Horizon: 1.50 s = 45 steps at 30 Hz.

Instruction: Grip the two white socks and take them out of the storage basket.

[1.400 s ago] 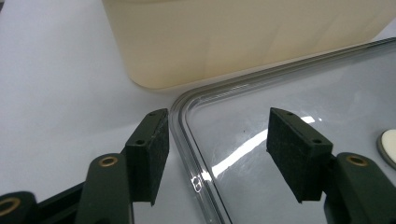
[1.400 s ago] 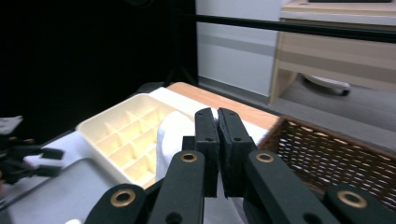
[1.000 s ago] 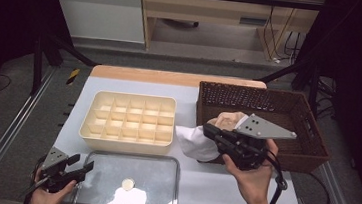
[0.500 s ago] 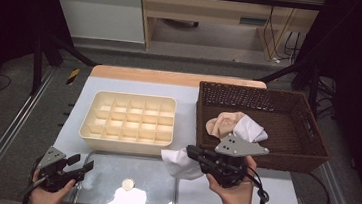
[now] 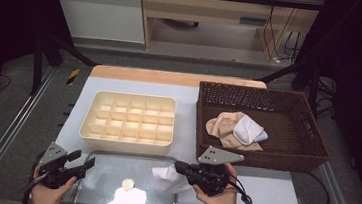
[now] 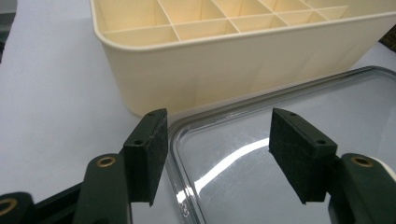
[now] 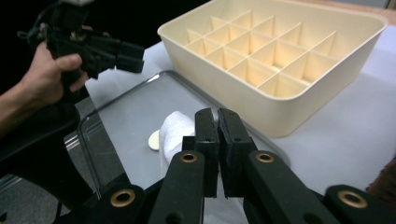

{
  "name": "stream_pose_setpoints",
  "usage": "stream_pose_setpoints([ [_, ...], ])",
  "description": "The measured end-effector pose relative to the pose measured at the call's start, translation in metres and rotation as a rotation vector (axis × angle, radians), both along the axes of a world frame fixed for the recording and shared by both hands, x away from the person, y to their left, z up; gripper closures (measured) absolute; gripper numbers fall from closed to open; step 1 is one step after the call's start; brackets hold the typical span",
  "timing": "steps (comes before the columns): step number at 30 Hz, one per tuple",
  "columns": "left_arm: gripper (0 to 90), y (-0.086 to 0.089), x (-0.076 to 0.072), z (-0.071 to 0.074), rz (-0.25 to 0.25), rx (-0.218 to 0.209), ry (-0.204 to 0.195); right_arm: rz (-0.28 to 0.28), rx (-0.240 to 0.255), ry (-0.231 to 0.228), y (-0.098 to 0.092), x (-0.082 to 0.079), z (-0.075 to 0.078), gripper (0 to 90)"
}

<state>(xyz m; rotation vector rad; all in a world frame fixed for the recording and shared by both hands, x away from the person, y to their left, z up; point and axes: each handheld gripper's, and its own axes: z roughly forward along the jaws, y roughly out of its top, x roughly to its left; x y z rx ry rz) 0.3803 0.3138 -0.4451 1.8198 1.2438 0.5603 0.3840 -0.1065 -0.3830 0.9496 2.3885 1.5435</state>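
Note:
A white cloth [image 5: 167, 177] hangs from my right gripper [image 5: 178, 167], which is shut on it low over the right part of a clear lid [image 5: 104, 175]. In the right gripper view the cloth [image 7: 173, 133] bulges left of the closed jaws [image 7: 217, 116], touching or just above the lid [image 7: 126, 116]. My left gripper [image 5: 85, 160] stands open at the lid's near left corner, and its jaws [image 6: 217, 135] straddle the lid's rim [image 6: 175, 154] without pressing on it. A cream divided box [image 5: 129, 122] stands just behind the lid.
A brown wicker basket [image 5: 264, 157] at the right holds a beige cloth [image 5: 221, 128] and a white one [image 5: 250, 130]. A small round disc [image 5: 127, 183] lies on the lid. The person's left hand [image 7: 51, 74] holds the other gripper beyond the lid.
My right gripper has carried the white cloth left and down from the basket's front wall to the clear lid. The left gripper has stayed put and open.

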Motion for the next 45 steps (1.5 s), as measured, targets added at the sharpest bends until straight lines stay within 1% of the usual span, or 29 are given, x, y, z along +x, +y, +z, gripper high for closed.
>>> stream_pose_setpoints([
  [3, 36.9, -0.001, 0.001, 0.006, -0.003, -0.001, -0.011, 0.006, -0.010, 0.017, 0.005, 0.002, -0.008, 87.7],
  [10, 36.5, -0.011, 0.005, 0.017, -0.020, -0.012, -0.014, 0.008, -0.026, 0.046, 0.011, 0.006, -0.022, 87.7],
  [13, 36.5, -0.015, 0.005, 0.020, -0.028, -0.022, -0.019, 0.002, -0.034, 0.062, 0.013, 0.008, -0.029, 87.7],
  [16, 36.5, -0.020, 0.007, 0.021, -0.032, -0.026, -0.021, -0.002, -0.054, 0.065, 0.016, 0.010, -0.037, 87.6],
  [19, 36.5, -0.024, 0.007, 0.018, -0.035, -0.017, -0.013, -0.010, -0.074, 0.070, 0.018, 0.012, -0.045, 87.6],
  [21, 36.2, -0.027, 0.007, 0.014, -0.037, 0.004, -0.008, -0.016, -0.080, 0.078, 0.019, 0.013, -0.051, 87.5],
  [22, 36.1, -0.029, 0.007, 0.013, -0.040, 0.007, -0.008, -0.019, -0.088, 0.081, 0.019, 0.014, -0.054, 87.2],
  [25, 36.2, -0.030, 0.008, 0.007, -0.045, -0.001, 0.002, -0.027, -0.101, 0.084, 0.020, 0.016, -0.062, 86.7],
  [27, 36.1, -0.031, 0.008, 0.004, -0.049, 0.017, 0.013, -0.031, -0.118, 0.090, 0.022, 0.017, -0.068, 86.0],
  [30, 36.2, -0.028, 0.009, -0.001, -0.042, 0.006, 0.021, -0.035, -0.142, 0.095, 0.024, 0.018, -0.075, 83.9],
  [31, 36.2, -0.027, 0.009, -0.003, -0.040, 0.008, 0.023, -0.044, -0.154, 0.096, 0.025, 0.019, -0.077, 82.7],
  [34, 36.4, -0.023, 0.007, -0.008, -0.037, 0.000, 0.030, -0.049, -0.170, 0.089, 0.026, 0.019, -0.079, 80.6],
  [35, 36.5, -0.022, 0.007, -0.010, -0.037, -0.002, 0.033, -0.047, -0.165, 0.085, 0.026, 0.019, -0.078, 79.3],
  [40, 36.7, -0.017, 0.005, -0.013, -0.036, -0.008, 0.039, -0.055, -0.117, 0.056, 0.021, 0.018, -0.069, 74.7],
  [45, 37.0, -0.016, 0.004, -0.014, -0.046, -0.004, 0.040, -0.071, -0.079, 0.005, 0.015, 0.016, -0.055, 71.8],
])
